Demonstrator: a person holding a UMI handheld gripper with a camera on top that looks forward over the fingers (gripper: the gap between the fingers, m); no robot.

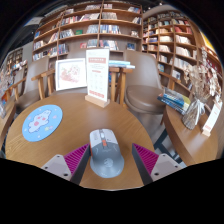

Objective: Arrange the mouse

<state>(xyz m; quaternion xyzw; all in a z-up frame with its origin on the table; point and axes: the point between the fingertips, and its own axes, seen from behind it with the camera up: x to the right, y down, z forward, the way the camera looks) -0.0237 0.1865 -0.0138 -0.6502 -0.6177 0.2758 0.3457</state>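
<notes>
A grey and white mouse (105, 152) with an orange accent near its wheel lies on the round wooden table (130, 125), between my two fingers. My gripper (110, 160) is open: the pink pads (74, 158) stand at either side of the mouse with a gap on each side. A round blue mouse mat (42, 122) with a pale figure on it lies on the table to the left, beyond the left finger.
A tall upright sign card (97, 78) on a wooden base and a framed card (70, 74) stand at the table's far edge. Chairs (142, 85) stand behind the table. Bookshelves (90, 25) line the room. Books (180, 100) lie on a table at right.
</notes>
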